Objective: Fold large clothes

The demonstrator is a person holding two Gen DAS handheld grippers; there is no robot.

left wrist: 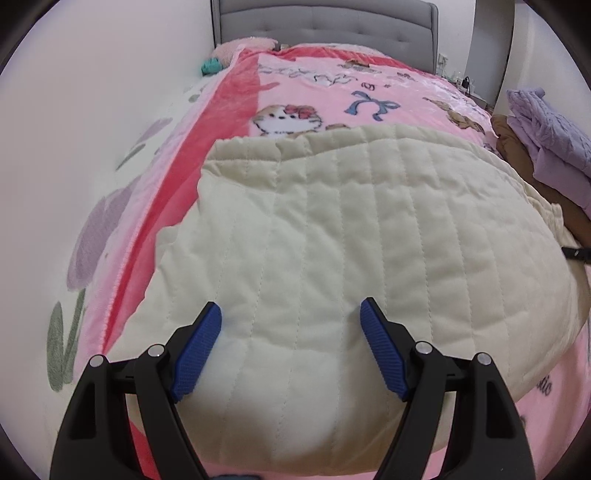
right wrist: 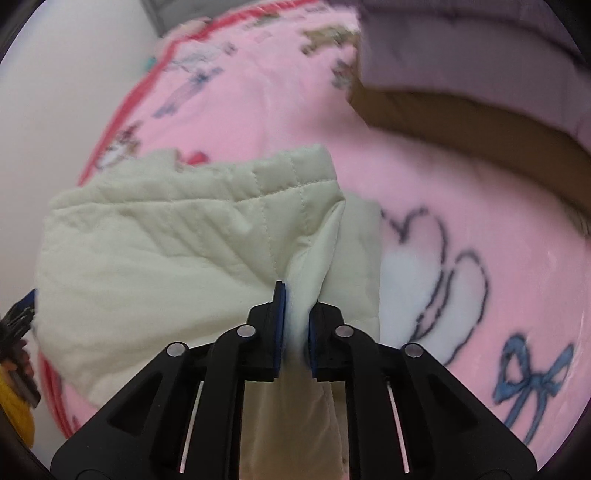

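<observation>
A cream quilted garment point(left wrist: 332, 236) is seen lying on a bed, spread over a pink cartoon-print blanket point(left wrist: 369, 92), and it appears already doubled at least once, since layered edges are visible along its far side. The folding is judged to be part-way through: a further fold seems to be in preparation, and the final flattening is not yet done. The right gripper point(right wrist: 295, 325) is clamped on a bunched ridge of the cream fabric at the garment's right edge, the cloth being pinched between its blue pads. The left gripper point(left wrist: 291, 332) is held wide open above the garment's near part, with nothing grasped. A grey tufted headboard point(left wrist: 325, 22) and pale walls are shown behind the bed, and a pile of lilac clothes point(left wrist: 546, 125) over a brown garment point(left wrist: 517, 147) is seen at the bed's right side.
</observation>
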